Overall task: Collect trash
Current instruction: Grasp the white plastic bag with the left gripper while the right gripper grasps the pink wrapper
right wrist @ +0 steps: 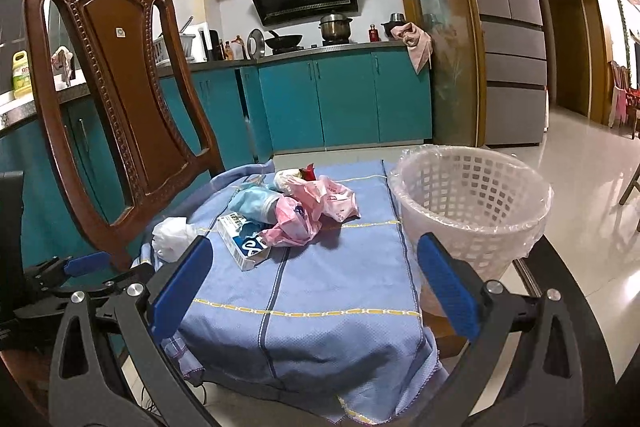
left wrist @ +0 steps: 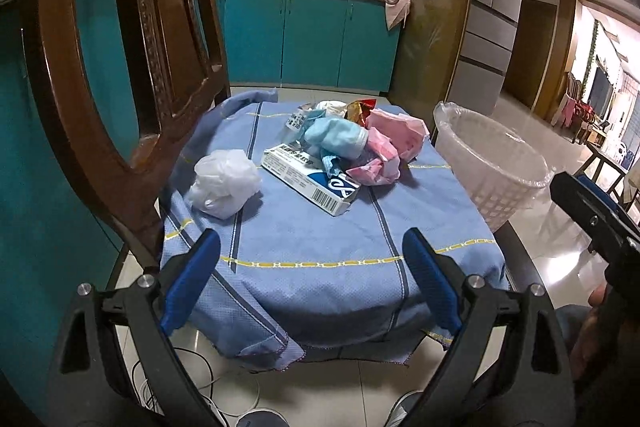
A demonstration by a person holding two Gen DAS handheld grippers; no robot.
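1. The left gripper (left wrist: 312,251) hangs above the near edge of a blue cloth (left wrist: 320,235), its blue-padded fingers (left wrist: 192,279) spread wide with nothing between them.
2. The right gripper (right wrist: 312,267) is likewise wide open and empty, its fingers (right wrist: 182,279) framing the cloth from the near side; in the left wrist view it shows as a dark body at about 3 o'clock.
3. The trash lies in a heap toward the far half of the cloth, at roughly 12 o'clock from both grippers and well apart from them.
4. A white and blue carton (left wrist: 310,179) with a barcode lies flat at the near side of the heap.
5. Pale blue crumpled material (left wrist: 336,137) rests across the carton's far end.
6. Pink crumpled plastic (left wrist: 384,151) sits at 3 o'clock of the carton, touching it.
7. A red and gold foil wrapper (left wrist: 360,109) pokes out at the far side of the heap.
8. A white crumpled plastic bag (left wrist: 224,183) lies alone at 9 o'clock of the carton, near the cloth's left edge.
9. A white lattice basket (right wrist: 472,211) lined with clear film stands upright at 3 o'clock of the heap, just beside the cloth.
10. A carved wooden chair back (right wrist: 116,79) rises at 9 to 10 o'clock.
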